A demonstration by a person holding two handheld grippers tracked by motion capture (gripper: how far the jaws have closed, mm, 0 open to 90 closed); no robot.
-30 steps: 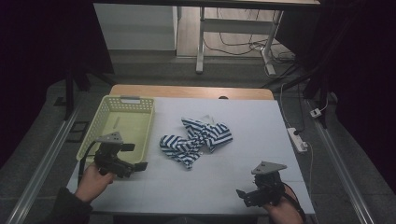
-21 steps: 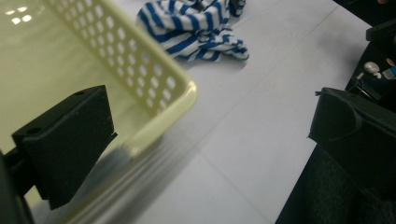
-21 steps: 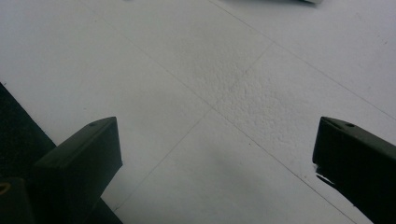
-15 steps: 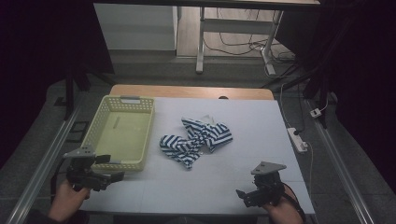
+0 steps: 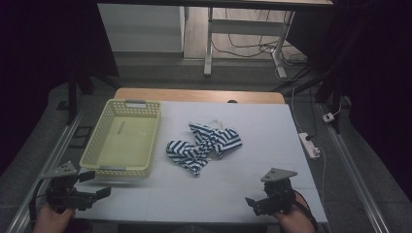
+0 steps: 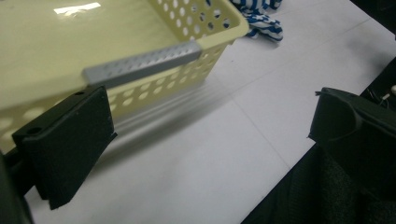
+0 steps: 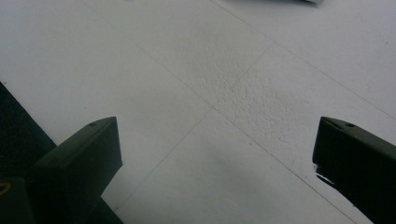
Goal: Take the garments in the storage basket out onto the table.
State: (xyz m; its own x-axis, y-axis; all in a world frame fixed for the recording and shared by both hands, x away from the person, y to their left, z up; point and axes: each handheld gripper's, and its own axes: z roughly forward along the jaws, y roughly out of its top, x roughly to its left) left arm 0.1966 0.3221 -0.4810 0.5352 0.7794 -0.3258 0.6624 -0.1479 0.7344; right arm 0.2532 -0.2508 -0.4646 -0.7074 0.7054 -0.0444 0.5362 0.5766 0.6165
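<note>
Two black grippers hover low over the near edge of a white table [image 5: 252, 126], each held in a person's hand that comes in from the bottom of the high view. The left gripper [image 5: 92, 184] sits at the table's near left corner, just beside the near end of a pale yellow perforated plastic basket [image 5: 121, 138]; its jaws stand wide apart with nothing between them. In the left gripper view that gripper [image 6: 210, 126] looks past the basket's near wall and grey handle strip toward bare table, and one jaw overlaps the basket's wall, though I cannot tell whether it touches. The basket [image 6: 93, 42] is empty inside.

A crumpled blue-and-white striped cloth [image 5: 204, 145] lies near the middle of the table, just to the right of the basket and well apart from both grippers. A corner of the cloth [image 6: 261, 21] shows beyond the basket in the left gripper view.

The right gripper [image 5: 257, 204] hangs at the near right of the table, its jaws also spread wide and empty. In the right gripper view, the right gripper [image 7: 215, 154] has only bare white table surface between its jaws.
</note>
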